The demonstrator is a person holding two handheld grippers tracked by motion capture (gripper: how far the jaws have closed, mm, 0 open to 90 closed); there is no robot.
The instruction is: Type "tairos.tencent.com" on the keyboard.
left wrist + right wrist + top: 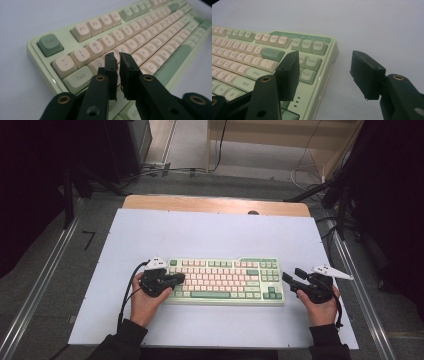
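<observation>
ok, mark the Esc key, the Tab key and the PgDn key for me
Esc key (pixel 49 44), left gripper view, key top.
Tab key (pixel 79 78), left gripper view, on its legend.
PgDn key (pixel 308 75), right gripper view, key top.

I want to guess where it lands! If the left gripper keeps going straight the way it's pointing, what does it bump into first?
Probably the keyboard: the left gripper points down at its pink letter keys near Tab; how close is hard to judge.

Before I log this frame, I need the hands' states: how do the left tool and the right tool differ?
The left tool has its jaws nearly together with a thin gap, while the right tool stands wide open. The left tool hangs over the keyboard near its left-end keys; the right tool sits just off its right edge. Both are black, hand-held, and grip nothing.
</observation>
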